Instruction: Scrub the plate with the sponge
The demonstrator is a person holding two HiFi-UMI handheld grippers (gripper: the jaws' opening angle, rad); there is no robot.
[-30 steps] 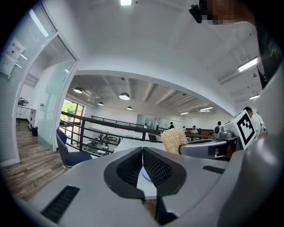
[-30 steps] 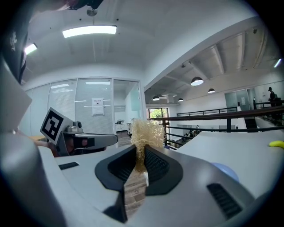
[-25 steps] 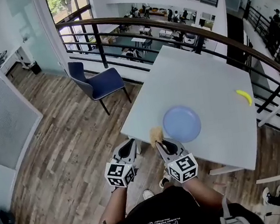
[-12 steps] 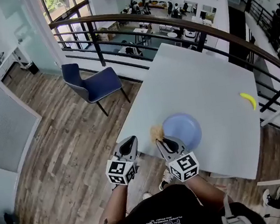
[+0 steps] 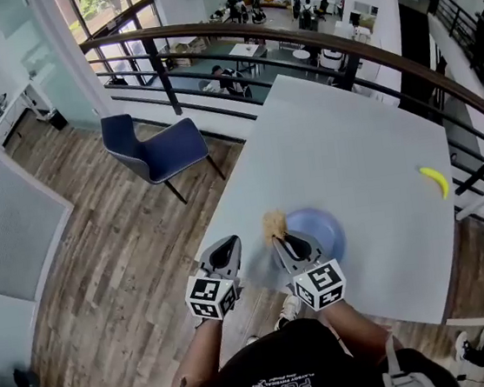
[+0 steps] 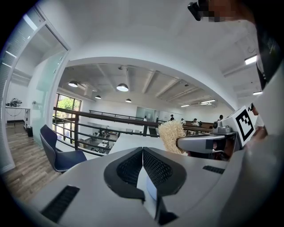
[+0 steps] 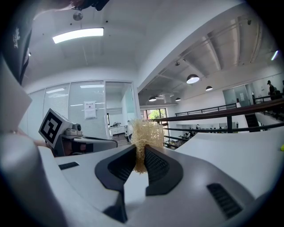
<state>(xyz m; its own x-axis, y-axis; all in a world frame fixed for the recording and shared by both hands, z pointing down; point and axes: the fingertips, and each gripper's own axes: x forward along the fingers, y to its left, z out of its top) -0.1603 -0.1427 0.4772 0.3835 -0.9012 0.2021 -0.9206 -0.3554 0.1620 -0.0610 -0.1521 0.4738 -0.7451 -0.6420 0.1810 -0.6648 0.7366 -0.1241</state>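
On the white table, the right gripper, pinching the fibrous sponge, has reached the blue plate at its nine-o'clock rim, ready to scrub. The left gripper is pressed together, empty.

black printed shirt, grey left gripper, right gripper

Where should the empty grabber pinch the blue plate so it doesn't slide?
Probably its rim. The plate lies flat on the table, so only its thin edge gives jaws anything to pinch. Come in low from the person's side, where the plate sits near the table's edge. The left hand-held gripper is shut and must open first; the right hand-held gripper holds the sponge.
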